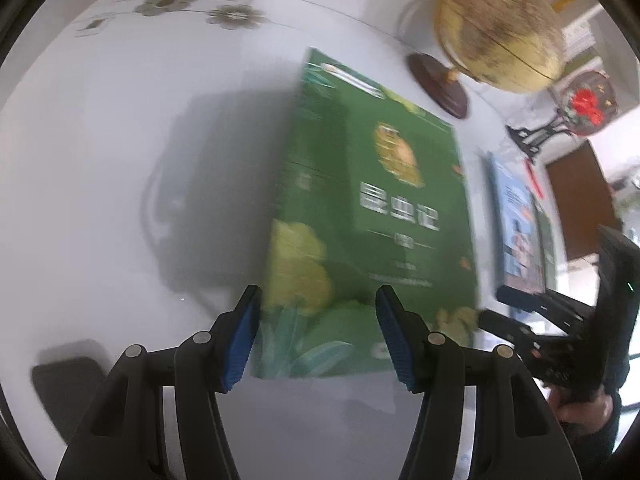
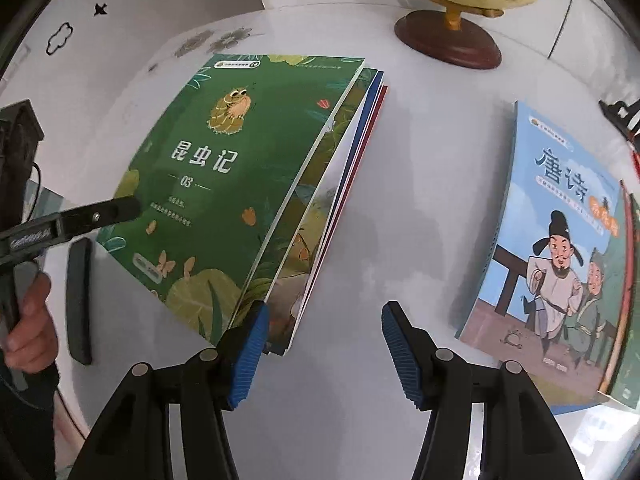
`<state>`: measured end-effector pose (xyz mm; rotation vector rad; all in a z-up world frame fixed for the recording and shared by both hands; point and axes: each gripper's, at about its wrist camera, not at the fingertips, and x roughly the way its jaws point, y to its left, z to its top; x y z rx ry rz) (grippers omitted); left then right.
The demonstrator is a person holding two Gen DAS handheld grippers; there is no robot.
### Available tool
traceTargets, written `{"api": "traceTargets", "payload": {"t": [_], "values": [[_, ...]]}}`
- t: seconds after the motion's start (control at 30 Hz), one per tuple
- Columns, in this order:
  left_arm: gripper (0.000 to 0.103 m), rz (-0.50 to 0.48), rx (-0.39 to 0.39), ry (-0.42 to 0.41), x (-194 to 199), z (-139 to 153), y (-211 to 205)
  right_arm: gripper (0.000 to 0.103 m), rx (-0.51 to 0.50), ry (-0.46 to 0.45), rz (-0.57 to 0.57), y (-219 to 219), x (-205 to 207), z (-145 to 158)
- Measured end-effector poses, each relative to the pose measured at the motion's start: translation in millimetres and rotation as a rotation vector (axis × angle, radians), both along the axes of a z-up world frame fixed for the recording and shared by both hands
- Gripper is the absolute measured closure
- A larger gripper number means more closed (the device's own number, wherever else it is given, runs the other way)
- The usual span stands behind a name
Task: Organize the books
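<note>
A green book with a toad on its cover [image 2: 224,184] tops a fanned stack of several thin books on the white table. In the left wrist view the green book [image 1: 376,216] is blurred, its near edge between the open fingers of my left gripper [image 1: 316,336]. In the right wrist view a left finger [image 2: 100,216] rests at the cover's left edge. My right gripper [image 2: 322,354] is open and empty, with its left pad [image 2: 248,356] at the stack's near corner. A light blue book [image 2: 560,252] lies to the right on another book; it also shows in the left wrist view [image 1: 518,224].
A yellow globe [image 1: 500,28] on a dark wooden base [image 2: 448,44] stands at the back of the table [image 2: 420,184]. A black stand [image 1: 532,136] with a round red ornament is at the far right. A dark flat bar [image 2: 78,300] lies at the table's left edge.
</note>
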<state>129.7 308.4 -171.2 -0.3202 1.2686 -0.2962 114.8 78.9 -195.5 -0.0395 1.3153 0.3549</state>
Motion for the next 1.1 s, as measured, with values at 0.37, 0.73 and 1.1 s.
{"api": "traceTargets", "payload": {"t": [0.37,0.73,1.1], "values": [[0.043,-0.006,0.014,-0.029,-6,13,-16,0.046,0.010,-0.010,-0.101,-29,6,7],[0.043,0.030,0.095,-0.230,-39,106,-41,0.046,0.090,-0.163,-0.037,-23,-29,86],[0.043,-0.012,0.089,-0.406,-88,200,-147,0.045,0.108,-0.336,-0.056,-73,-77,180]]}}
